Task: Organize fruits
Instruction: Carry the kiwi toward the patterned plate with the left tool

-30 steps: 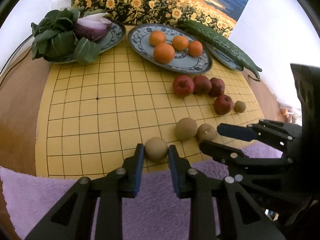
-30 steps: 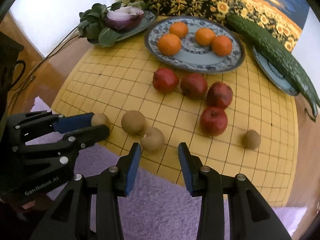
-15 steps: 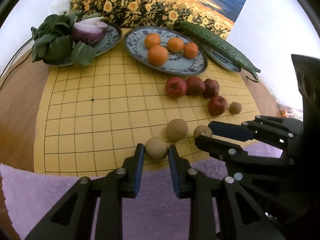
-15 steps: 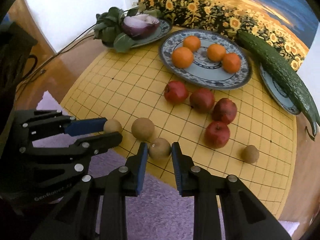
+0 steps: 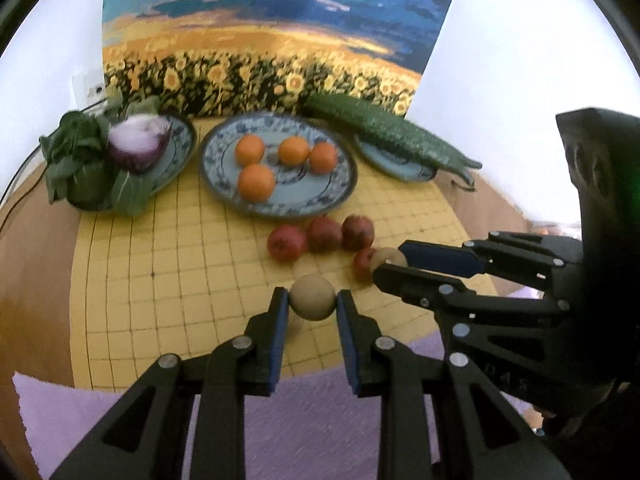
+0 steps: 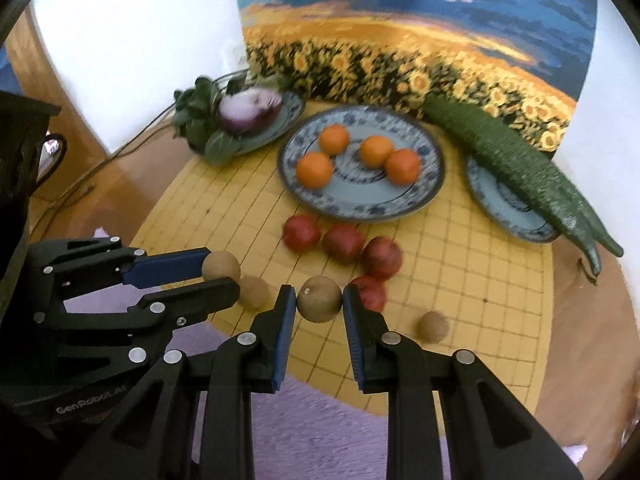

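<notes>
Nearest, along the near edge of the table: a purple towel (image 6: 312,420), overlapped by the yellow grid board (image 6: 460,264). Left gripper (image 5: 312,300) pinching a brown kiwi (image 5: 312,297) between its blue pads, raised clear of the board. Right gripper (image 6: 319,300) likewise clamped on a second kiwi (image 6: 319,299), jaws just drawn in around it, fruit lifted off the board's near edge. Between the two tools, one loose kiwi (image 6: 253,292) resting on the board near that edge; another loose kiwi (image 6: 433,327) toward the near right corner. Past mid-board, four red apples (image 6: 343,242) huddled together, just short of the plates. Along the far edge: a blue-patterned plate (image 6: 420,196) in the middle bearing four oranges (image 6: 315,169); on the left, a plate with half a red onion (image 6: 250,112) beside bok choy (image 6: 200,120); on the right, a small plate (image 6: 504,200) crossed by a long cucumber (image 6: 520,168) overhanging both rims. Farthest, a sunflower-field painting (image 6: 400,52) propped against the white wall.
</notes>
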`<action>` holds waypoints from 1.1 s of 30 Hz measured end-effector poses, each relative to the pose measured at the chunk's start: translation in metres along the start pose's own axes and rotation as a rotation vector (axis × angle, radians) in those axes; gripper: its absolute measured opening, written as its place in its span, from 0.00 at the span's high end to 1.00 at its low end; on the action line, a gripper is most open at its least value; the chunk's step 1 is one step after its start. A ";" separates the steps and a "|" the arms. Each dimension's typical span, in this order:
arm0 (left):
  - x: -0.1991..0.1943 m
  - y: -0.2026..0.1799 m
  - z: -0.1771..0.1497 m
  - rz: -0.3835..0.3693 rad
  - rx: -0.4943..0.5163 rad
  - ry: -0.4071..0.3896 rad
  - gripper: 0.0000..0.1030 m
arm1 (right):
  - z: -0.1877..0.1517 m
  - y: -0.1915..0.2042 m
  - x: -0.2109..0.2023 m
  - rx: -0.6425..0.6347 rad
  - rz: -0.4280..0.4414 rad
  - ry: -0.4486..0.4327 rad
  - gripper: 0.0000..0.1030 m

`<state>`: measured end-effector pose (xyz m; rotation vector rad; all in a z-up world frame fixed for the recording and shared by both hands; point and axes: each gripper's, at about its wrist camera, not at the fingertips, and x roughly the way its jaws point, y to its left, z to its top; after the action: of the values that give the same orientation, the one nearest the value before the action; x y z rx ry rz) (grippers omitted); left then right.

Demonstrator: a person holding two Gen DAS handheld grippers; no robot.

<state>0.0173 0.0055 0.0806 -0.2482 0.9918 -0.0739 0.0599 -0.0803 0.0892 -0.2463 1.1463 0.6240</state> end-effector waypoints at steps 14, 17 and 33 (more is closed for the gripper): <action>-0.003 -0.026 0.040 -0.013 0.054 -0.081 0.76 | 0.023 -0.027 -0.029 -0.008 -0.044 -0.091 0.75; 0.001 -0.031 0.044 -0.014 0.072 -0.082 0.76 | 0.026 -0.033 -0.029 -0.003 -0.050 -0.095 0.75; 0.045 -0.006 0.073 -0.032 0.071 -0.034 0.75 | 0.055 -0.051 0.013 0.000 -0.043 -0.032 0.75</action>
<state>0.1034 0.0041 0.0829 -0.1994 0.9496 -0.1335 0.1358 -0.0903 0.0931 -0.2594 1.1072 0.5876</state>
